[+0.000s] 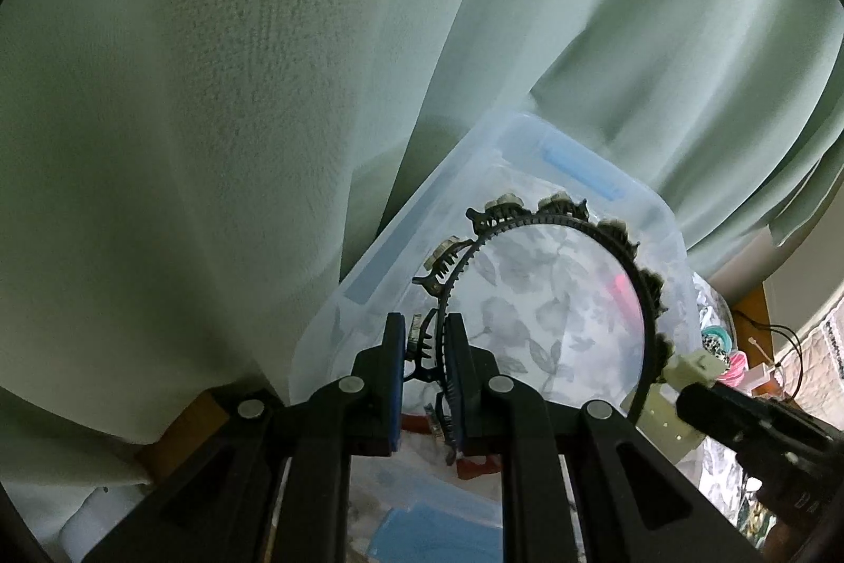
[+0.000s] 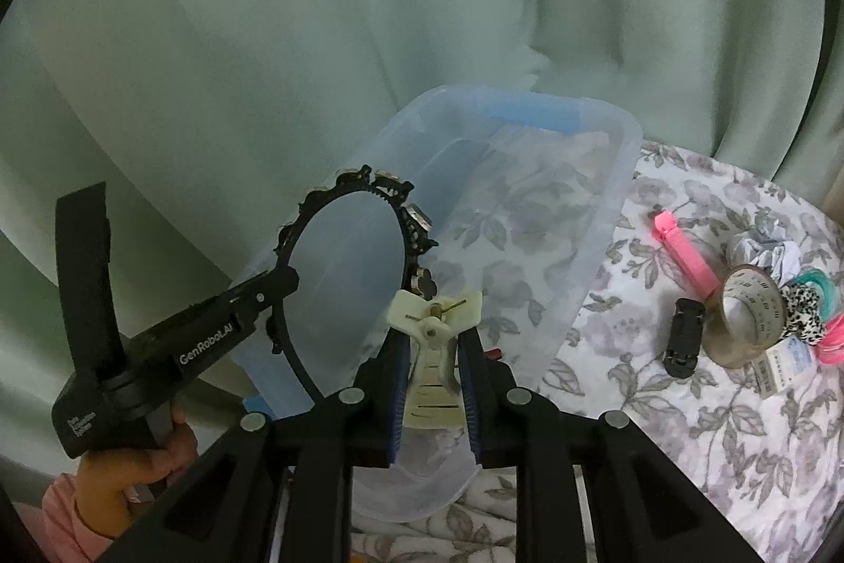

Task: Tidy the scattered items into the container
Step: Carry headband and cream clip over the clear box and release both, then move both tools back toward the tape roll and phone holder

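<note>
A black headband set with small claw ornaments hangs over the clear plastic container. My left gripper is shut on one end of it. In the right wrist view the same headband stands upright at the container's left wall, with the left gripper pinching it from the left. My right gripper is shut on a cream claw hair clip, held over the container's near edge. That clip shows at the right in the left wrist view.
On the floral tablecloth right of the container lie a pink clip, a black clip, a tape roll and scrunchies. A green curtain hangs close behind. A hand grips the left tool.
</note>
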{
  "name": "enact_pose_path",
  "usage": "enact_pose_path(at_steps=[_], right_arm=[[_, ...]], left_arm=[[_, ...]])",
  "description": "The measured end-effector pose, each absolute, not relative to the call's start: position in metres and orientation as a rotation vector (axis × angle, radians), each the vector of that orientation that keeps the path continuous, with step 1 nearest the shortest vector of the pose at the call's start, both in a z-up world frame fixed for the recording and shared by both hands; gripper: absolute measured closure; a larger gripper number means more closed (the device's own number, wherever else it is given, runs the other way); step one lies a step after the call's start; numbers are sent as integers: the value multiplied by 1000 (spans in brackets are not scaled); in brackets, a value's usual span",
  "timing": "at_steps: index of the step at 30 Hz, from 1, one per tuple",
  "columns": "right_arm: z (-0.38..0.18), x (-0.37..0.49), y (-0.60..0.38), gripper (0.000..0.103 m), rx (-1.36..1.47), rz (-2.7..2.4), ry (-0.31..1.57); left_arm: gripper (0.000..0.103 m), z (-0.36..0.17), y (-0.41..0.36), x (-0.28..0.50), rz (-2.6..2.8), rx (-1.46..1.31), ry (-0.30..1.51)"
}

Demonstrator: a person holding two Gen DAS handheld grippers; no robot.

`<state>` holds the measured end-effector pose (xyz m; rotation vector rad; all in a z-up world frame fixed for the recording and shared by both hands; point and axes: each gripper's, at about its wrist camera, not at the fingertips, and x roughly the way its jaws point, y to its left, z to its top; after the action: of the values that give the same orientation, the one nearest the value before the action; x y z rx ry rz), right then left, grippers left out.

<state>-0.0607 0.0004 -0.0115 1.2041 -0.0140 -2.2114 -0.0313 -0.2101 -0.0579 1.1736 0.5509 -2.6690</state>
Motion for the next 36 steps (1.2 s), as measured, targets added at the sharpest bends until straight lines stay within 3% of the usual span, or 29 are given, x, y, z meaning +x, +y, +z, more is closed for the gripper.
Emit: enact_pose_path(at_steps=[2, 8, 20, 27, 35, 36], right_arm=[[-18, -64, -2, 70, 1242, -2206, -3], [-21, -62, -6, 68, 1241, -2191, 10], [-22, -61, -6, 68, 1233, -2186, -17], [-18, -56, -4, 68, 1225, -2181, -14], [-10, -44, 4, 67, 1199, -2190, -18], [-9, -43, 7, 63, 1198, -2199, -17]], left_arm=[[83, -58, -209, -32, -2682, 1174, 568], [63, -57, -193, -42, -2704, 1189, 534], [61, -48, -192, -32, -2707, 1206, 524], [46, -42, -187, -24, -2703, 1215, 503], [45, -39, -178, -20, -2666, 1229, 505], [45, -37, -175, -20, -2666, 1227, 497]])
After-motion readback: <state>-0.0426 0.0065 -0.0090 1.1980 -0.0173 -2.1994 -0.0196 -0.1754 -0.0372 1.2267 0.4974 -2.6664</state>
